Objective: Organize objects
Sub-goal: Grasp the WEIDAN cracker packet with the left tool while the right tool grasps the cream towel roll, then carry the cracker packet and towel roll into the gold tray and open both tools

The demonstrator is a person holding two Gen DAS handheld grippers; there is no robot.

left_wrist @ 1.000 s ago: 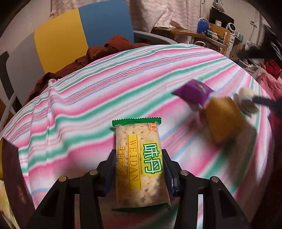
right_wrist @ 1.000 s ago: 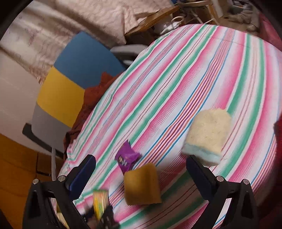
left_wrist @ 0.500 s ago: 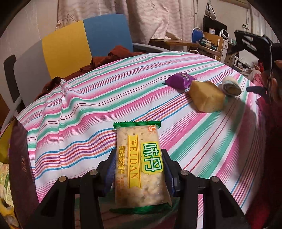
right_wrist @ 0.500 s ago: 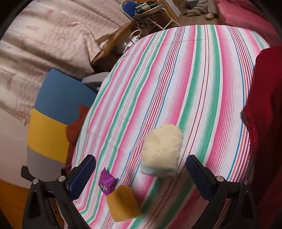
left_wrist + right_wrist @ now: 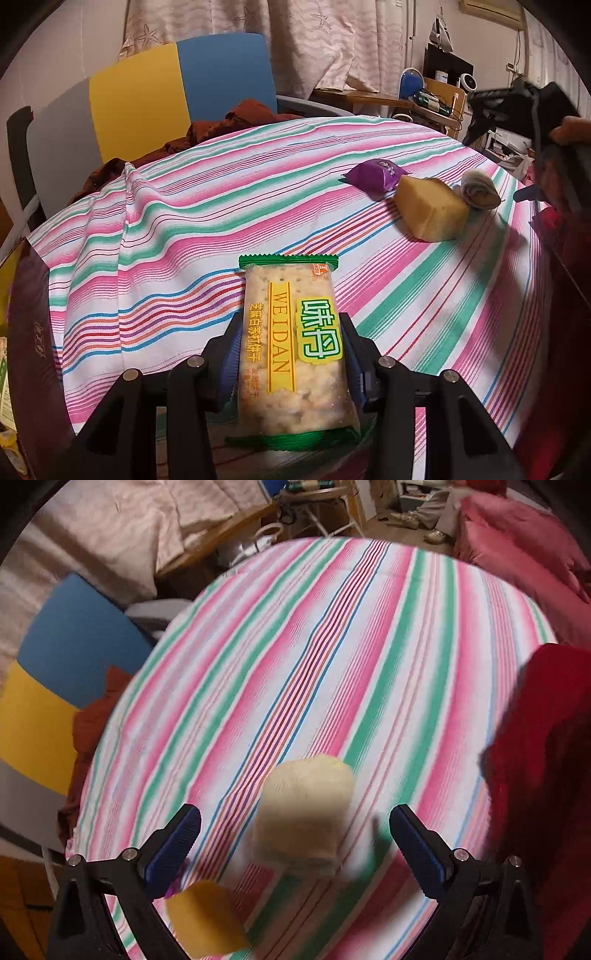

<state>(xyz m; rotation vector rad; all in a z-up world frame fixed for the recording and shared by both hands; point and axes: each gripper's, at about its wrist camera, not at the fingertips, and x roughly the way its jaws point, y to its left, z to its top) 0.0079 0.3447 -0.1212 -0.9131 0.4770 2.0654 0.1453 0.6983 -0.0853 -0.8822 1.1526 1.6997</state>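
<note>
Cracker packet (image 5: 293,345) was gripped between blue pads of left hand-held gripper (image 5: 291,354), held upright just above striped surface (image 5: 184,221). Right hand-held gripper (image 5: 295,834) was spread wide, nothing grasped, poised over cream rolled cloth (image 5: 304,812) lying on surface. Yellow sponge (image 5: 430,208) was seen touching rolled cloth, purple wrapped snack (image 5: 375,176) just beside sponge. All three were well apart from packet. Right view was blurred.

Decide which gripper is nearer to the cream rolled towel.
Right. The right gripper hangs open around the cream rolled towel; the left gripper, clamping the cracker packet, sits far across the table.
</note>
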